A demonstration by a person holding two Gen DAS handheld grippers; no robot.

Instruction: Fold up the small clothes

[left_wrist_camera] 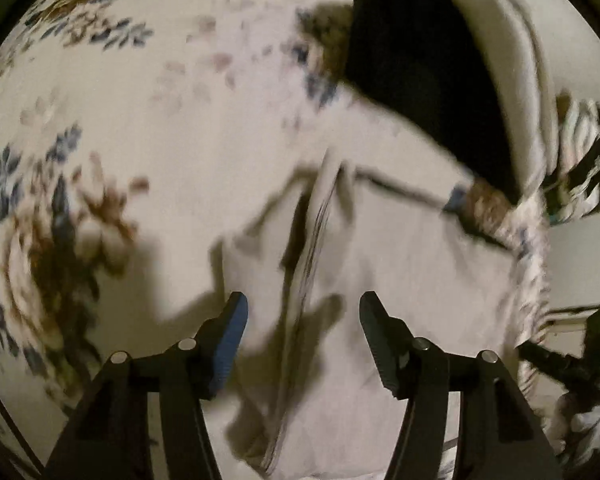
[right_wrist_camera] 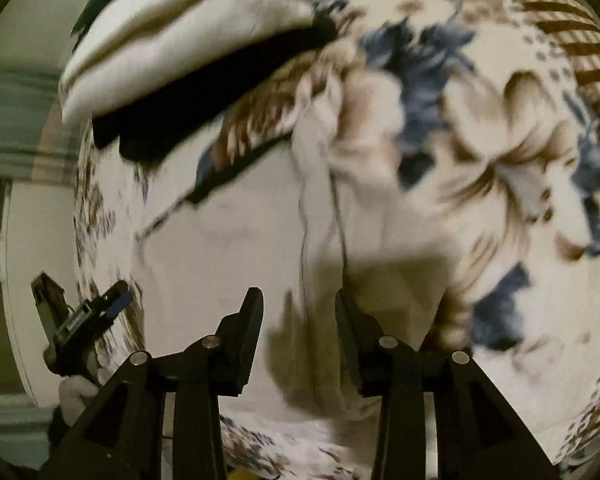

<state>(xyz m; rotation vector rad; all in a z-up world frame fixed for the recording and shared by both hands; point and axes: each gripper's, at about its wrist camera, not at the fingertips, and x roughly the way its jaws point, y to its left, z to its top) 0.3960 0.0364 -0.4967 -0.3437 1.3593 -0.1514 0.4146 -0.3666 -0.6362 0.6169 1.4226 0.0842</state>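
A pale, cream-white small garment [left_wrist_camera: 400, 280] lies on a floral bedsheet [left_wrist_camera: 100, 128]. A raised fold ridge [left_wrist_camera: 312, 240] runs down its middle. My left gripper [left_wrist_camera: 304, 312] hangs over it, open, with the ridge passing between the fingers and no pad pressing on it. In the right wrist view the same garment [right_wrist_camera: 228, 260] shows a similar crease [right_wrist_camera: 320, 220] between the fingers of my right gripper [right_wrist_camera: 298, 304], which stands open and narrower. The picture is blurred.
A stack of folded clothes, black [left_wrist_camera: 420, 60] under cream [left_wrist_camera: 516, 80], lies beyond the garment, and shows in the right wrist view too as black [right_wrist_camera: 220, 76] and cream [right_wrist_camera: 180, 40]. The bed edge [left_wrist_camera: 534, 264] runs close on one side. The left gripper [right_wrist_camera: 84, 320] and a white-gloved hand [right_wrist_camera: 76, 396] show by that edge.
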